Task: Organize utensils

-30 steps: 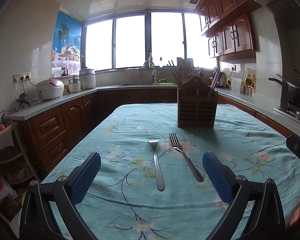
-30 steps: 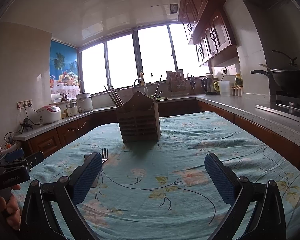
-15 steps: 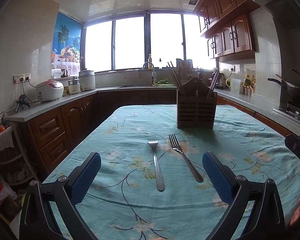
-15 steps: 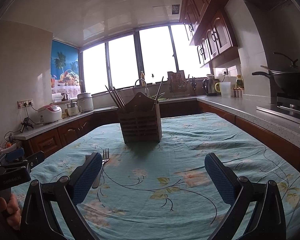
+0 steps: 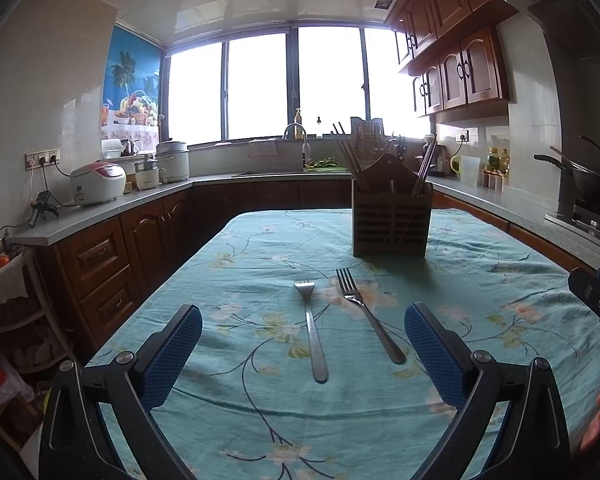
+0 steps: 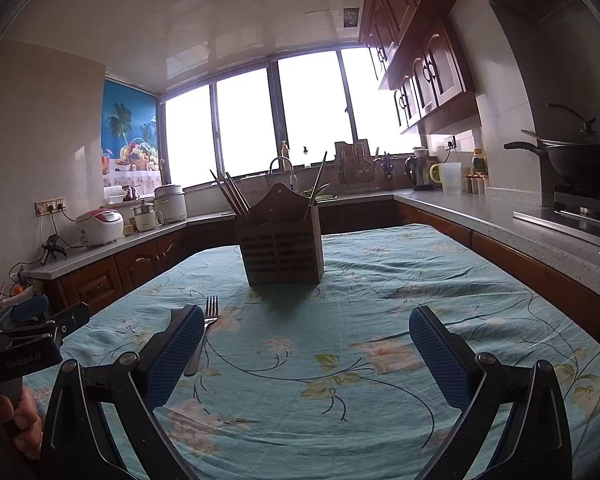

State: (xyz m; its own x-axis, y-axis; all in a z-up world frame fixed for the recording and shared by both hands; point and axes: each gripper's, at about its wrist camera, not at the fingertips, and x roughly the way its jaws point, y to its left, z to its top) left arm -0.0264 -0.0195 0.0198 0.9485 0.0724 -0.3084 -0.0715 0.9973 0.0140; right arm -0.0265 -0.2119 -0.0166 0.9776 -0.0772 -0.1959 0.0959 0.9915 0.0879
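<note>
Left gripper (image 5: 303, 344) spread wide, empty, barely shifted in last second; right gripper (image 6: 306, 354) likewise. Two forks (image 5: 311, 328) (image 5: 366, 314) flat on tablecloth (image 5: 480, 276), short of wooden holder (image 5: 391, 222). Pickup not started.

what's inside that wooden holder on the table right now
Chopsticks stick out of the left side of the wooden holder, and more lean out on the right. Its slatted walls hide anything shorter inside.

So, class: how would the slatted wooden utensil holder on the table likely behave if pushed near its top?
The slatted wooden utensil holder stands tall and upright, so it may tip. The wrinkled floral teal tablecloth would probably bunch, not let it slide. Its chopsticks lean loosely and could rattle.
</note>
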